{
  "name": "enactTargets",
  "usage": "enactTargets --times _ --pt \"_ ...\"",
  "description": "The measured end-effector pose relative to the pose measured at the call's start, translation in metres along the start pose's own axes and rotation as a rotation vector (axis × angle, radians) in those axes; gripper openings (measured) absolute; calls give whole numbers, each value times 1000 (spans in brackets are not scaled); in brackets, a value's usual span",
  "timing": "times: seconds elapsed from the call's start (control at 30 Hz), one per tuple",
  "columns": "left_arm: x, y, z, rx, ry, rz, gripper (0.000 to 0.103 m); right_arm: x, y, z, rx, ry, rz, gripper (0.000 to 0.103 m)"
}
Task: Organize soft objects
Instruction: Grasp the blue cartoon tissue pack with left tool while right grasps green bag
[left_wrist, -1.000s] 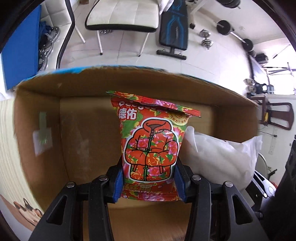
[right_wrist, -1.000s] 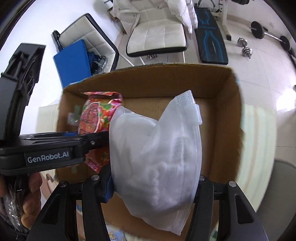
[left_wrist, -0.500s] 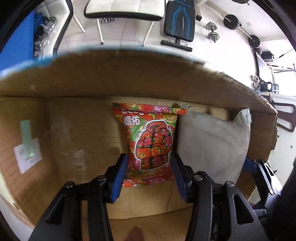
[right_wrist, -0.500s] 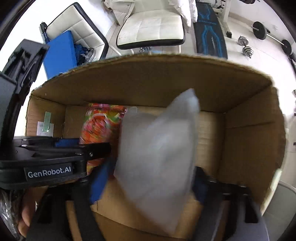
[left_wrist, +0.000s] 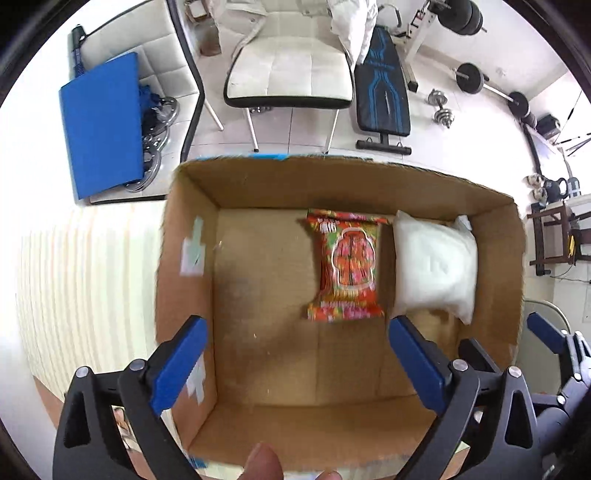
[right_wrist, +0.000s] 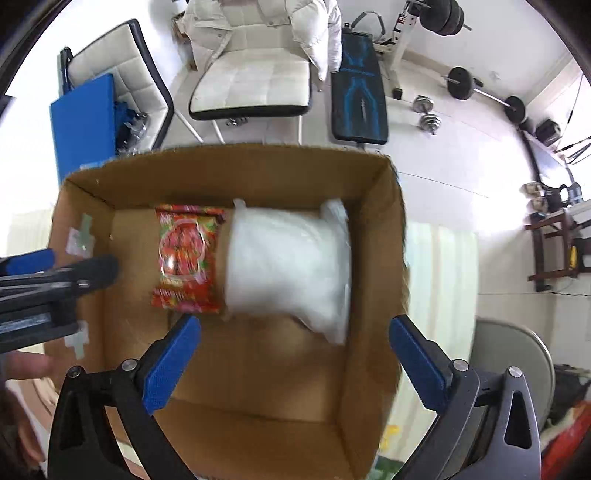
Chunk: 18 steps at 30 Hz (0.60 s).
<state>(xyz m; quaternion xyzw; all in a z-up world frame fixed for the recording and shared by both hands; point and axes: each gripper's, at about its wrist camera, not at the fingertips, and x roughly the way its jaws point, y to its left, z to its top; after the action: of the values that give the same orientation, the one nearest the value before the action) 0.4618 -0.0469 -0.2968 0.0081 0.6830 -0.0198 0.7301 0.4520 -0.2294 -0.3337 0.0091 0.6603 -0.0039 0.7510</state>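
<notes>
A red flowered snack bag (left_wrist: 346, 266) lies flat on the floor of an open cardboard box (left_wrist: 184, 236), with a white translucent plastic bag (left_wrist: 434, 266) beside it on the right. Both show in the right wrist view too: the snack bag (right_wrist: 186, 258) and the white bag (right_wrist: 288, 266) inside the box (right_wrist: 373, 369). My left gripper (left_wrist: 295, 363) is open and empty above the box's near part. My right gripper (right_wrist: 295, 363) is open and empty above the box. The left gripper also shows at the left edge of the right wrist view (right_wrist: 48, 280).
The box stands on a pale striped surface (left_wrist: 85, 280). Behind it are a white chair (left_wrist: 288, 74), a blue pad (left_wrist: 101, 125), a black and blue bench (left_wrist: 382, 96) and dumbbells (left_wrist: 443, 110) on the tiled floor.
Both grippers opened and let go of their bags, then pulled up and back. The snack bag and the white bag now lie flat in the box.
</notes>
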Motion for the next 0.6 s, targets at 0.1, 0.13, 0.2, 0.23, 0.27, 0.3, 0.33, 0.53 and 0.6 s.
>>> enactTargets --times 0.1,0.13,0.2,0.23,0.27,0.3,0.33,0.53,0.6 --pt "-12 8 -11 -14 -25 0 101 -12 2 -16 17 -7 12 103" --pt "-17 11 -15 -17 -28 -4 101 -18 4 -21 22 -10 20 103" --pt "-27 14 -22 -24 -40 -25 101 -30 7 -33 30 -23 27 103" --pt "-33 14 -25 -27 -47 -28 101 -35 10 -41 27 -32 26 103" --pt "-43 14 -31 -28 -62 -34 101 -39 13 -45 27 -42 26 103" --pt "-51 14 -35 -27 -76 -39 101 -44 15 -49 28 -54 28 103" --pt "-59 12 -40 -25 -96 -33 101 -51 17 -56 29 -75 32 103" --pt "-93 15 -92 -11 -214 78 101 -97 21 -98 1 -224 29 103" --pt "-89 19 -115 -13 -203 79 101 -106 15 -118 5 -240 33 103"
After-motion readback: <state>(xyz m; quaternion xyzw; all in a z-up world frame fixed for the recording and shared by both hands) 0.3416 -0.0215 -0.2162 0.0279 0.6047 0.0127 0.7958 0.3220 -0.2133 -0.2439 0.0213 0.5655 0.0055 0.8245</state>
